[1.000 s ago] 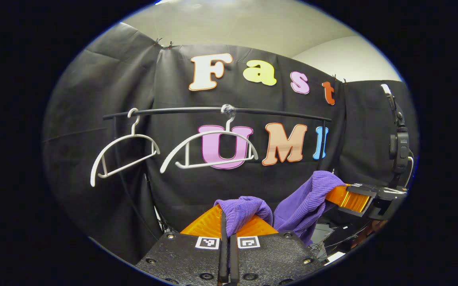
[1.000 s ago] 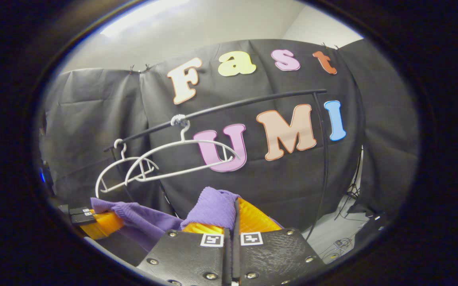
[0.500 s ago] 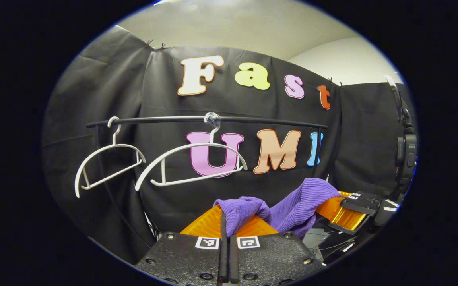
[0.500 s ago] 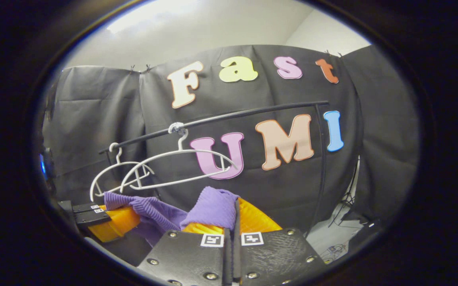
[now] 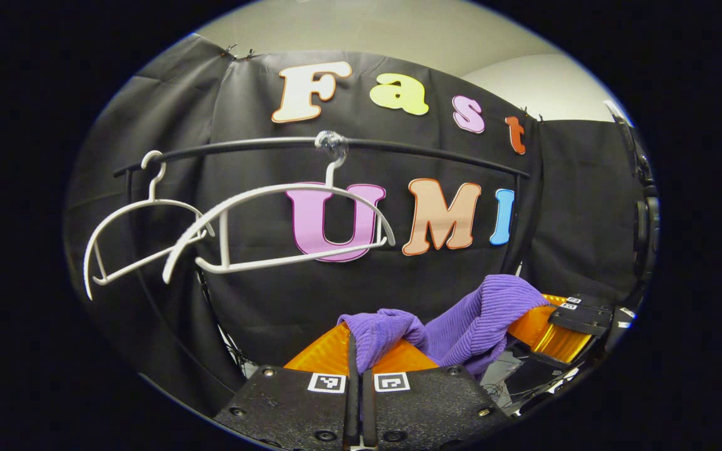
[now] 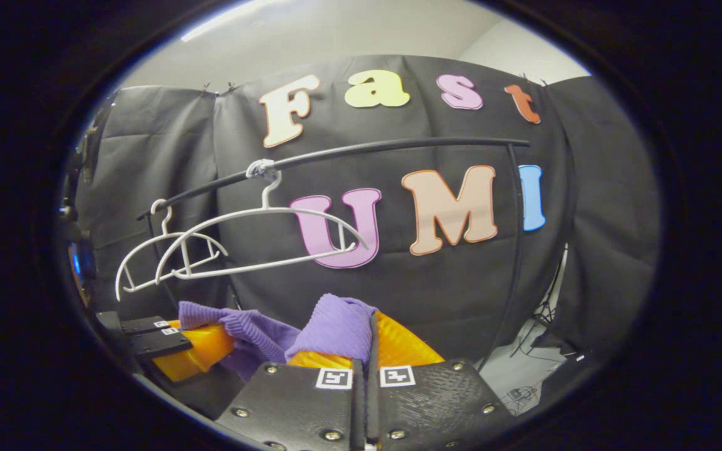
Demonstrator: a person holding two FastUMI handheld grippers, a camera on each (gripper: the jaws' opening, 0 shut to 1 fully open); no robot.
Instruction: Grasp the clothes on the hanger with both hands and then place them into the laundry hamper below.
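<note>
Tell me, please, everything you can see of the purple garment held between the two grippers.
The purple garment is a ribbed knit, soft and bunched. It is off the white hangers, which hang bare on the black rail above. One bunched end is pinched in the left gripper, another in the right gripper; the cloth between them sags in a short drape. In both views it sits low, in front of the booth's black cloth.

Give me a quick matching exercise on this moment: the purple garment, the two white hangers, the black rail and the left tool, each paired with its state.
1. purple garment
2. white hangers
3. black rail
4. left tool

a. bare
b. shut on cloth
c. carries two hooks
d. stretched between both tools

Pairs: 1-d, 2-a, 3-c, 4-b
</note>
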